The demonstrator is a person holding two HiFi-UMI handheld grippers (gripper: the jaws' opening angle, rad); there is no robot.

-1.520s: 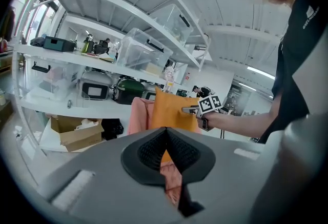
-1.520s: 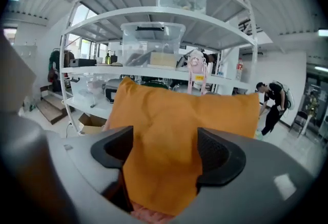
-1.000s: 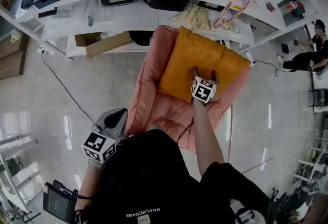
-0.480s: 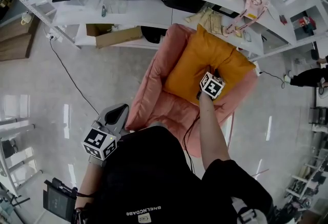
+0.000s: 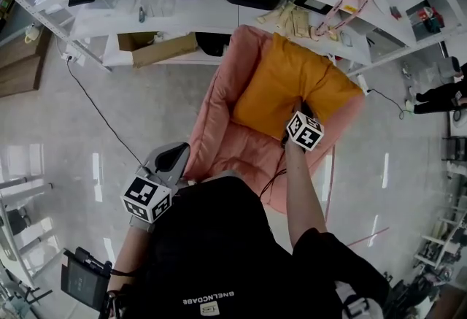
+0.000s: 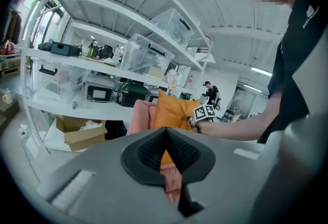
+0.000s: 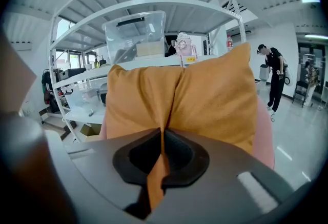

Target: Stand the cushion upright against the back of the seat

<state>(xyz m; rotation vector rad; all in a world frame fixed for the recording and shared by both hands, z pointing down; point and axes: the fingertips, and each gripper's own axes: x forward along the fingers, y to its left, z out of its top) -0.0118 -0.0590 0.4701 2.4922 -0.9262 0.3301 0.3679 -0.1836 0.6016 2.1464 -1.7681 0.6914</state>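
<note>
Orange cushion [image 5: 284,87], pink seat [image 5: 226,142], white shelves [image 5: 219,14]

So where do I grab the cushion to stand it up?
Its near edge, from the open front of the seat. The cushion looks too thick to span, but its soft cover pinches into a fold, as in the jaws of the right gripper.

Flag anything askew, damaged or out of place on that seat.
Only the orange cushion looks odd: the right hand-held gripper pinches its near edge, bunching the fabric into a crease up the middle. Nothing looks spilled or damaged on the pink seat.
</note>
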